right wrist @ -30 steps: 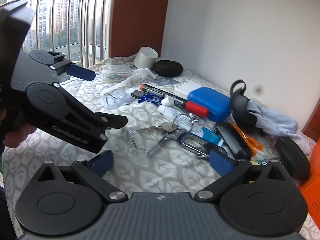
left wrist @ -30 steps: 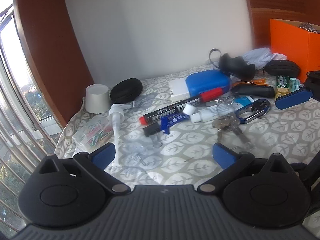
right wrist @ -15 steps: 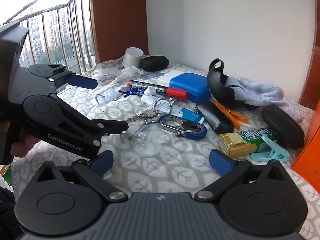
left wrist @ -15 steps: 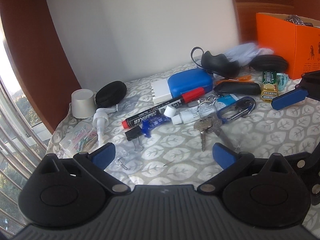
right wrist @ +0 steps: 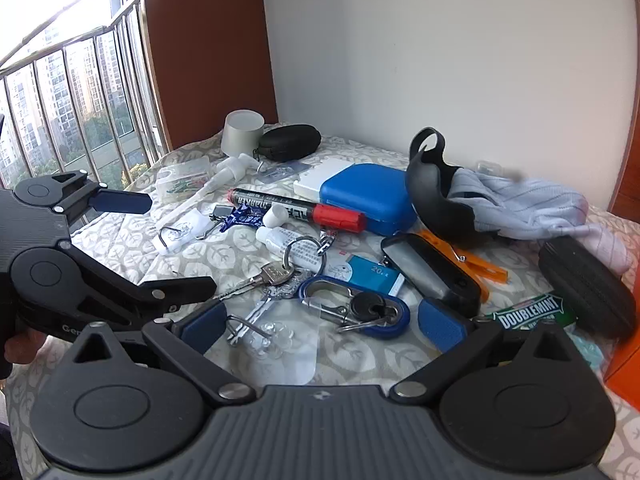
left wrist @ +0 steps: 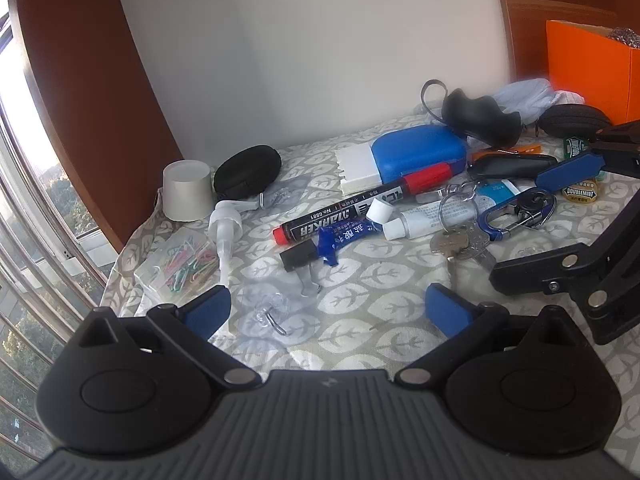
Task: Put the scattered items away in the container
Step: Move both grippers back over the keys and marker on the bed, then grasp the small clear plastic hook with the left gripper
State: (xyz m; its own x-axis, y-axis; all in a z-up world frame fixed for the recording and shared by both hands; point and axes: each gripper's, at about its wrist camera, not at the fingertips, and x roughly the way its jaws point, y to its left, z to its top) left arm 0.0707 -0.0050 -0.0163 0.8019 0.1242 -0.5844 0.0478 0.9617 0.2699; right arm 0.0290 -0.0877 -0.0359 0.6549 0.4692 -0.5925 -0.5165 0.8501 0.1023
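Scattered items lie on a leaf-patterned cloth: a black marker with a red cap [left wrist: 360, 210], a blue case [left wrist: 420, 152], keys [left wrist: 460, 242], a blue carabiner [right wrist: 356, 308], a white pump head [left wrist: 224, 232], a clear hook [left wrist: 272, 314] and a box of paper clips [left wrist: 180, 264]. The orange container [left wrist: 592, 44] stands at the far right. My left gripper [left wrist: 326, 312] is open and empty, low over the clear hook. My right gripper [right wrist: 320, 326] is open and empty, just above a second clear hook [right wrist: 260, 332] and the carabiner.
A white cup [left wrist: 186, 192] and a black oval pouch [left wrist: 246, 170] sit at the back left by the window railing. A black strap piece [right wrist: 436, 196], a pale cloth [right wrist: 520, 204], an orange clothespin [right wrist: 468, 260] and a gum pack [right wrist: 528, 314] lie at the right.
Both grippers have dropped closer to the cloth and the items. The left view has swung back to the left. The right gripper has moved in over the carabiner and the clear hook.
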